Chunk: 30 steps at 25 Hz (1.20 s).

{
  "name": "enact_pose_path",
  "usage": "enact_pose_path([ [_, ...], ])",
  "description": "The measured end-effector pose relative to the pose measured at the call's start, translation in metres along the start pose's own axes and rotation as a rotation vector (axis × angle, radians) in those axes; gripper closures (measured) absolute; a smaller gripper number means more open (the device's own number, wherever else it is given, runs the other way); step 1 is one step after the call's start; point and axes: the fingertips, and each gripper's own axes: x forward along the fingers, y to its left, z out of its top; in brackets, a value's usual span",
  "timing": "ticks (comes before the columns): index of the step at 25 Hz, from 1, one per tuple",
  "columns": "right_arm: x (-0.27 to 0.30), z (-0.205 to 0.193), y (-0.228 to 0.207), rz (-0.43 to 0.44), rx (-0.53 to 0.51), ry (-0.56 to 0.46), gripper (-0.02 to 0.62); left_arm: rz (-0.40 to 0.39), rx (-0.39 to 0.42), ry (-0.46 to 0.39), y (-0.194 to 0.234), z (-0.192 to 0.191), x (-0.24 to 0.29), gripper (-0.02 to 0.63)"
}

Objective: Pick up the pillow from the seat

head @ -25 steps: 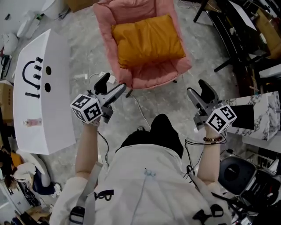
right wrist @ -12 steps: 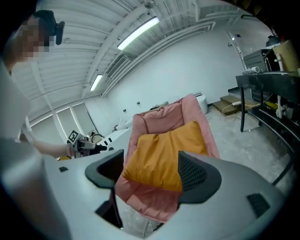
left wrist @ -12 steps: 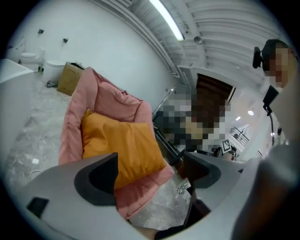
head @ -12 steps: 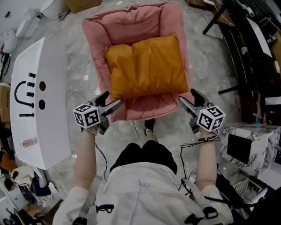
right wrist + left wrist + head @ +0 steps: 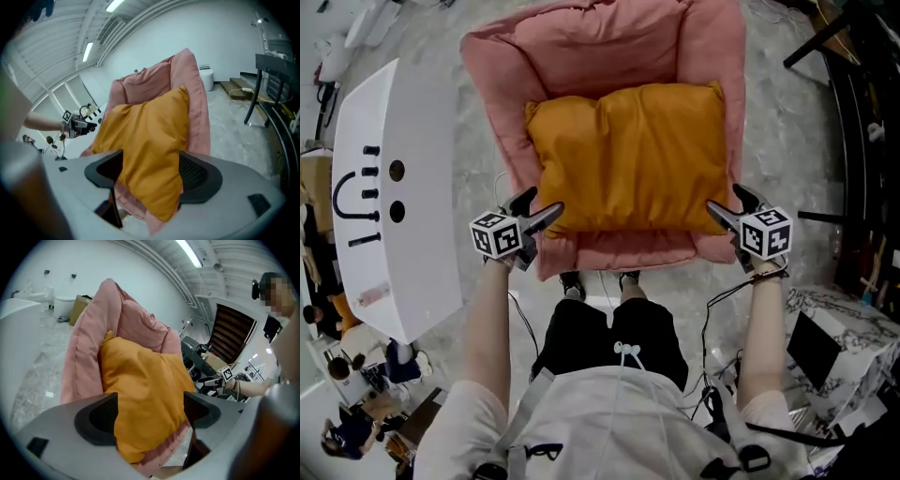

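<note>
Pillow: the orange pillow [image 5: 628, 159] lies flat on the pink armchair [image 5: 600, 42], filling the seat from arm to arm, with its near edge close to the chair's front lip
Left jaws: my left gripper [image 5: 542, 206] stands spread wide at the pillow's near-left corner; in the left gripper view the orange fabric [image 5: 140, 394] fills the gap between the jaws, but nothing is pinched yet
Right jaws: my right gripper [image 5: 727, 202] is spread too, at the near-right corner; the right gripper view shows that corner [image 5: 150, 154] hanging between the jaws, unclamped
Contact: I cannot tell whether either jaw is touching the cloth or only just beside it
Risk, thin bite: if I close on the corner tips alone, the soft cover could slip out as the weight comes on
Risk, wrong cloth: the chair's pink padding sits right under and beside both corners, so a low bite could catch the seat along with the pillow
Risk, uneven lift: if one side grips before the other, the pillow may fold, swing and drop off the near edge
Risk, snag: the chair arms hug the pillow's sides, so it could drag as it rises
</note>
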Motion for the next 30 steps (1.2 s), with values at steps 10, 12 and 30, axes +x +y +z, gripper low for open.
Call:
enact_pose_path([
  [10,0.078,-0.012,-0.022,0.134,0.103,0.087,0.237,-0.033,-0.077,0.131,0.065,-0.035,0.030,0.158],
  [12,0.082,-0.014,-0.024,0.148,0.089,0.109,0.238,-0.047,-0.091,0.139,0.069,-0.039,0.040,0.156],
  [30,0.098,-0.028,-0.019,0.240,0.109,0.170,0.238,-0.113,-0.090,0.194,0.065,-0.048,0.075,0.143],
])
